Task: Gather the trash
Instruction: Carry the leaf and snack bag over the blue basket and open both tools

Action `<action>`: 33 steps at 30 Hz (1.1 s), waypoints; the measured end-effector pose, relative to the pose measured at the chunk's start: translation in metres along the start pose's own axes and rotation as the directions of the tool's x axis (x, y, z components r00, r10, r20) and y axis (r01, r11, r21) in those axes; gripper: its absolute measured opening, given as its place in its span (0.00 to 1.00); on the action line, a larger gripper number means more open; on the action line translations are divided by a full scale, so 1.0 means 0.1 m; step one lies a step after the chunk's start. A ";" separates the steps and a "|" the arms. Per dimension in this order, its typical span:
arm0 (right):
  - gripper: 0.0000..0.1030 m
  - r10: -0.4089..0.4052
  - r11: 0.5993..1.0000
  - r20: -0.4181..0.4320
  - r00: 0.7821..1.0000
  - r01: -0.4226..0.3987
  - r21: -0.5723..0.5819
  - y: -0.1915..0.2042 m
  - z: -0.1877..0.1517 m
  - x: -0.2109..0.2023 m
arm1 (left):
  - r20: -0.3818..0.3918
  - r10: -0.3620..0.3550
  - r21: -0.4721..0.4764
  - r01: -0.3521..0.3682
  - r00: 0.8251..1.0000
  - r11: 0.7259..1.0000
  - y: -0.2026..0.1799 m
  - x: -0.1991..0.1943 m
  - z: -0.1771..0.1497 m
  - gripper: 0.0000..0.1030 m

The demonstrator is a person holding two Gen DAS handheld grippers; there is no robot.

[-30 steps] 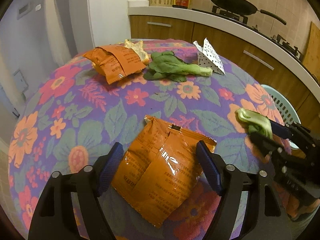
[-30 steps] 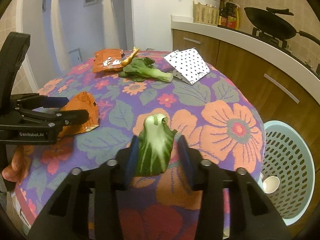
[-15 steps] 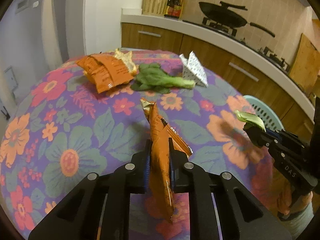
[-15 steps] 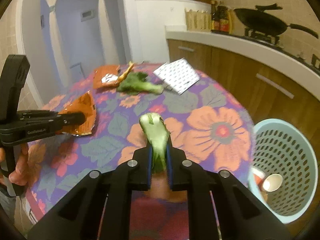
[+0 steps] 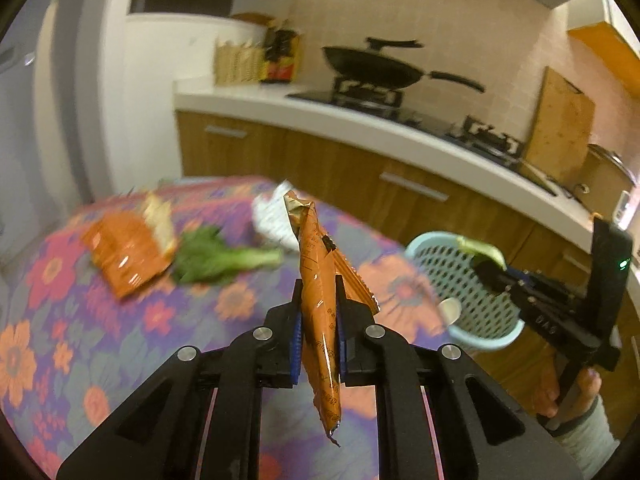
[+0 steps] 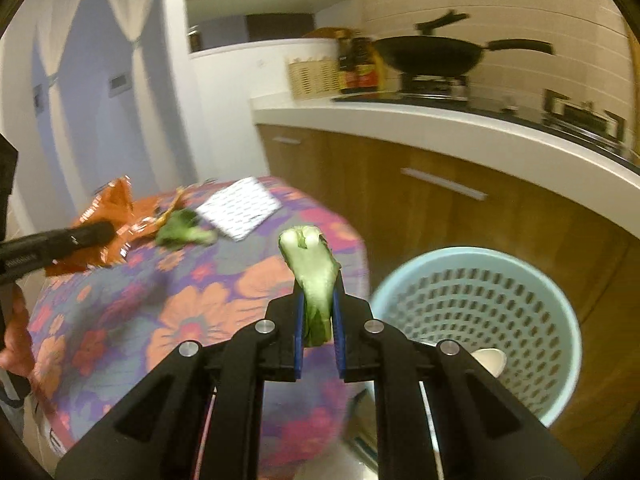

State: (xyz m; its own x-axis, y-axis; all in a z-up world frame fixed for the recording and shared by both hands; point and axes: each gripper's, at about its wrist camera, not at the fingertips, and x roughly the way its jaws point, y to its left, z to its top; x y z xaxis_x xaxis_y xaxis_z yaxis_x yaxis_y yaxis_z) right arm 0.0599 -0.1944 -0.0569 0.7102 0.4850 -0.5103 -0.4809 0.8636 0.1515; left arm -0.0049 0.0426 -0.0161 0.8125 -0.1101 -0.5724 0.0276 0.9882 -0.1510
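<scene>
My left gripper (image 5: 318, 300) is shut on an orange snack wrapper (image 5: 316, 280), held edge-up above the flowered table (image 5: 60, 340). In the right wrist view my right gripper (image 6: 318, 300) is shut on a pale green vegetable stalk (image 6: 310, 264), lifted off the table (image 6: 180, 304) beside the light blue mesh basket (image 6: 532, 280). The left wrist view shows that right gripper (image 5: 486, 270) with the stalk (image 5: 482, 249) over the basket's rim (image 5: 428, 240). The right wrist view shows the left gripper (image 6: 108, 232) with the wrapper (image 6: 116, 216) at far left.
On the table lie a second orange wrapper (image 5: 124, 252), a peel (image 5: 160, 220), a leafy green (image 5: 224, 258) and a dotted white paper (image 6: 240, 208). A white scrap (image 6: 490, 360) lies in the basket. Behind are wooden cabinets and a counter (image 5: 360, 128) with a wok (image 5: 372, 68).
Both grippers closed on their pieces, the left on the wrapper and the right on the stalk, then lifted them off the table. Both views swung right toward the basket.
</scene>
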 end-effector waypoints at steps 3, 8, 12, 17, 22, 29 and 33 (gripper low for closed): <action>0.09 -0.040 0.998 0.010 0.999 0.039 0.050 -0.27 0.00 -0.06 | 0.009 -0.069 0.040 0.069 0.998 0.997 -0.25 0.10 0.18 0.11; 0.09 -0.101 0.988 0.017 0.995 0.098 0.121 -0.65 -0.04 -0.15 | -0.036 -0.149 0.120 0.153 0.988 0.981 -0.71 0.41 0.35 0.11; 0.09 -0.149 0.977 0.012 0.989 0.146 0.157 -0.88 -0.07 -0.19 | -0.084 -0.181 0.171 0.193 0.980 0.966 -1.06 0.71 0.41 0.11; 0.09 -0.193 0.962 -0.015 0.981 0.192 0.195 -1.11 -0.14 -0.19 | -0.159 -0.224 0.167 0.250 0.961 0.954 -1.33 1.12 0.41 0.11; 0.09 -0.196 0.948 -0.069 0.978 0.207 0.242 -1.31 -0.23 -0.08 | -0.228 -0.239 0.161 0.278 0.944 0.947 -1.53 1.46 0.34 0.11; 0.09 -0.176 0.943 -0.106 0.979 0.199 0.265 -1.40 -0.31 0.03 | -0.280 -0.258 0.156 0.309 0.925 0.938 -1.68 1.71 0.22 0.13; 0.10 -0.170 0.939 -0.120 0.978 0.198 0.281 -1.43 -0.33 0.05 | -0.292 -0.260 0.155 0.314 0.920 0.937 -1.71 1.77 0.20 0.16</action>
State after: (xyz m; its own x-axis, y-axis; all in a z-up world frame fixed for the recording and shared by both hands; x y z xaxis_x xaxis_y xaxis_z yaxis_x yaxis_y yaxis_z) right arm 0.1156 -0.3201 -0.1088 0.7151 0.3108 -0.6261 -0.1662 0.9456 0.2796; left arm 0.1458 -0.1439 -0.0750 0.5705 -0.3898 -0.7229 0.3713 0.9075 -0.1964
